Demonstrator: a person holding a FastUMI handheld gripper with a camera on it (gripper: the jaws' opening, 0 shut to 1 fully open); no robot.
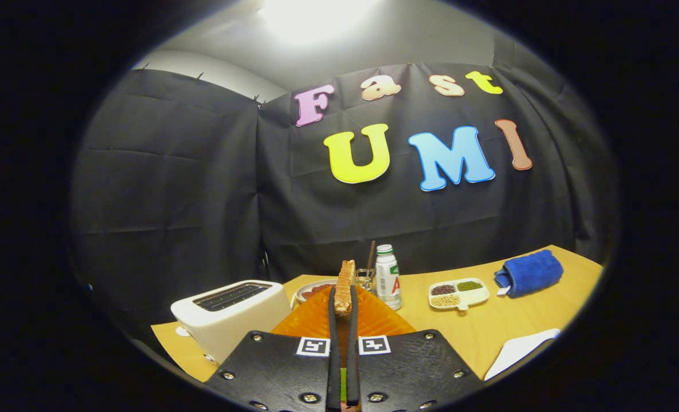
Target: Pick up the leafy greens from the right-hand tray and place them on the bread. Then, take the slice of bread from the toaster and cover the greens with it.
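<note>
My gripper [343, 300] is shut on a slice of toasted bread [345, 284], held upright and edge-on between the two fingers. It hangs above an orange ribbed plate [310, 320] that lies just ahead of the fingers. A sliver of green [343, 384] shows low between the fingers, over the plate. The white toaster [227, 317] stands left of the plate, its slots showing dark. The right-hand white tray [522, 350] lies near the table's front corner, right of the gripper.
Beyond the plate stand a small plastic bottle [388, 276], a glass with a stick [366, 276] and a white bowl [310, 290]. A divided dish of beans [458, 293] and a rolled blue towel [529, 273] lie further right on the wooden table [488, 326].
</note>
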